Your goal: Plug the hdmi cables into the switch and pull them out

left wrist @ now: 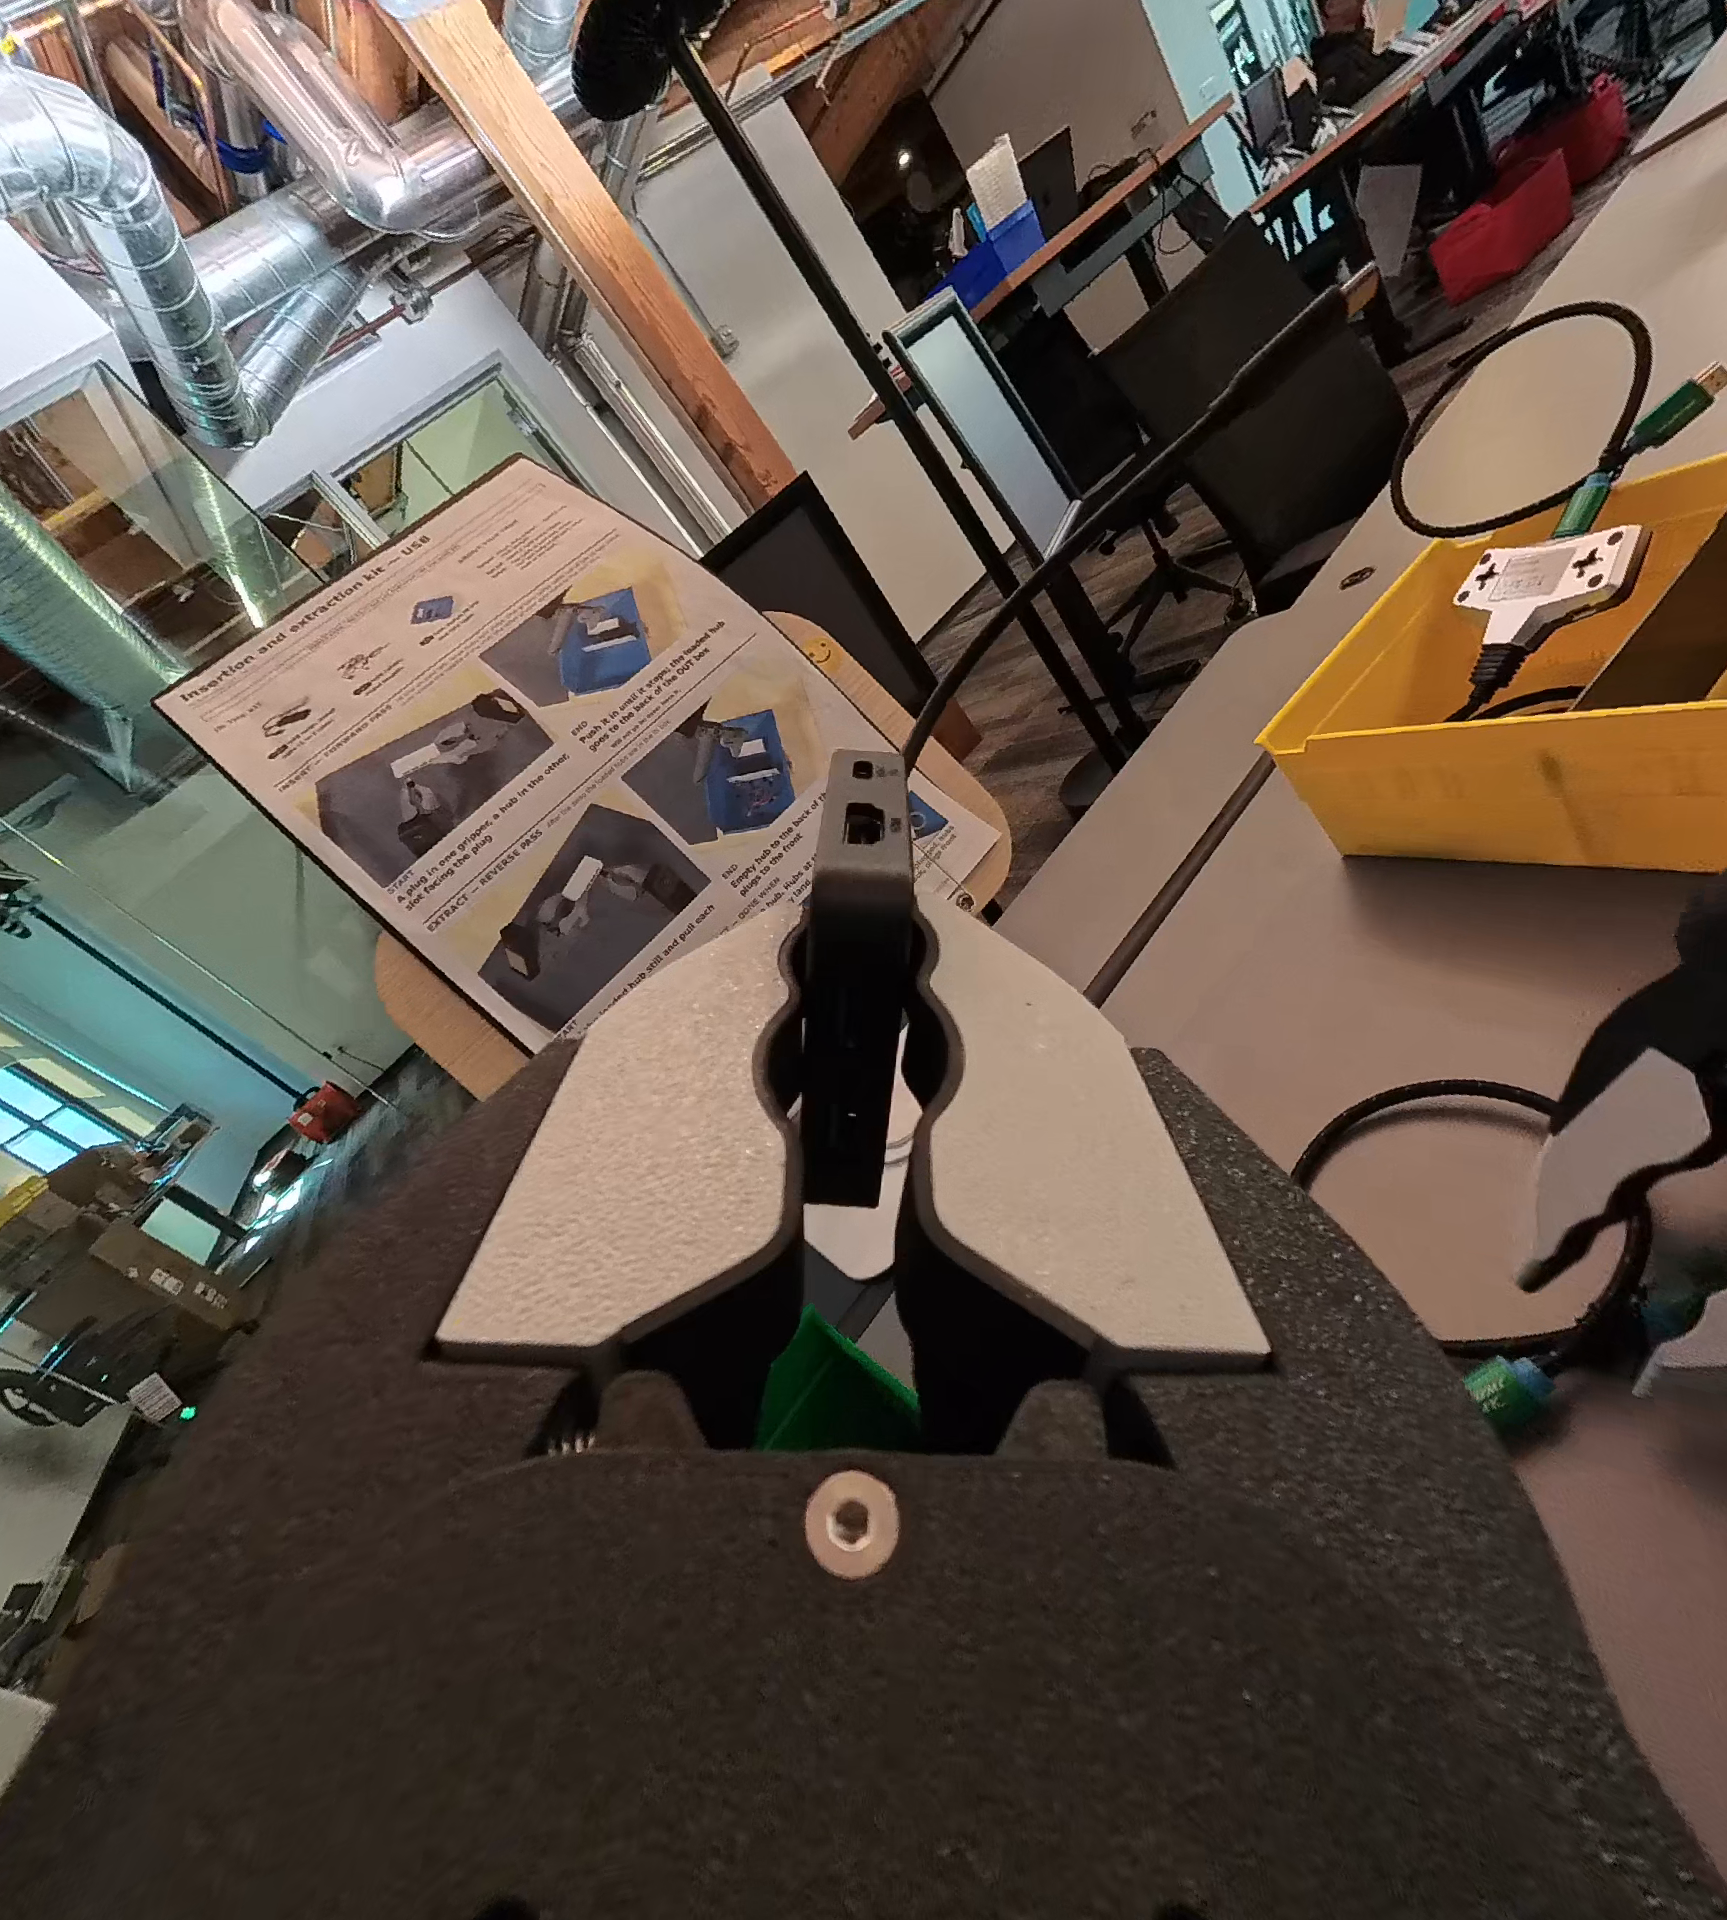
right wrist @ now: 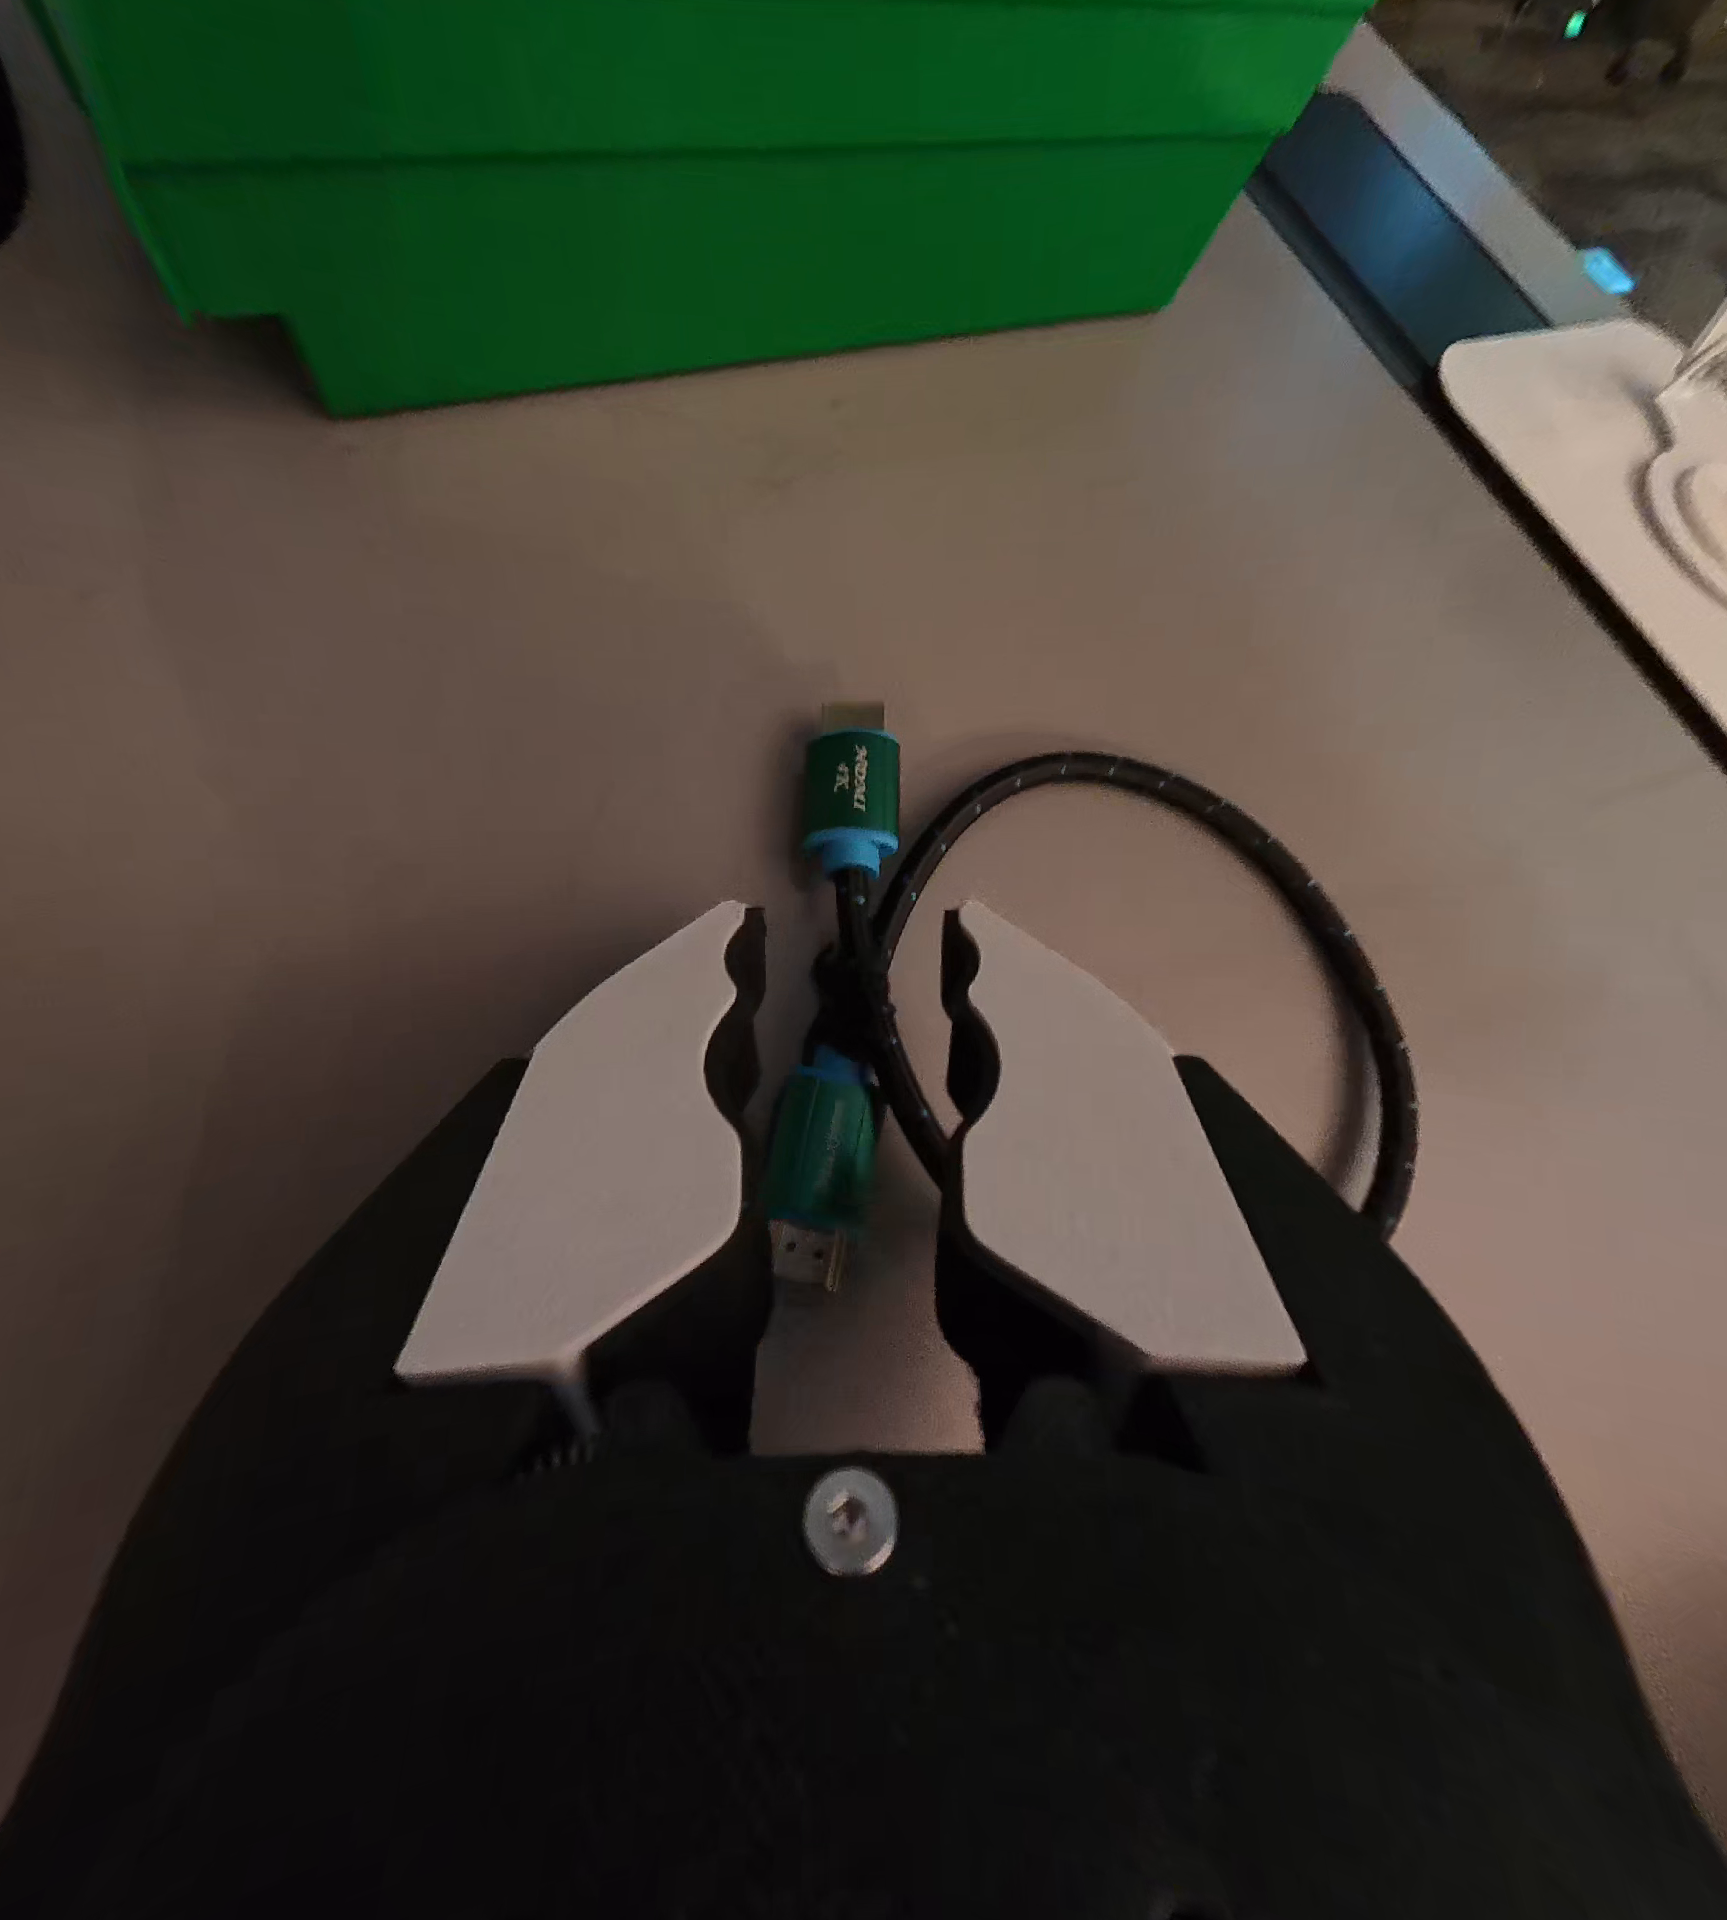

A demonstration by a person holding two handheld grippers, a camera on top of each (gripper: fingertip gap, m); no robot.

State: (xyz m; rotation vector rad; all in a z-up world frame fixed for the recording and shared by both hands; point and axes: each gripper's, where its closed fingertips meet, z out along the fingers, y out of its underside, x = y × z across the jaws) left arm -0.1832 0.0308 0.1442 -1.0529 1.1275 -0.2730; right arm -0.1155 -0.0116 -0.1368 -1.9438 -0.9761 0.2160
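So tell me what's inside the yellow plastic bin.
Inside the yellow plastic bin: a white adapter with a green-plugged black braided cable looping above, plus a brown cardboard divider. The bin's front wall hides its floor.

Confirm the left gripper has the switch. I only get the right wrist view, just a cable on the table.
Observer: Yes. The left gripper is shut on the black switch, held up edge-on to its camera.
Operator: Any port showing?
Observer: One open port shows near the switch's far end, with nothing plugged into it.
Operator: Other cables around?
Observer: A second green-plugged cable loops above a white hub in a yellow bin.
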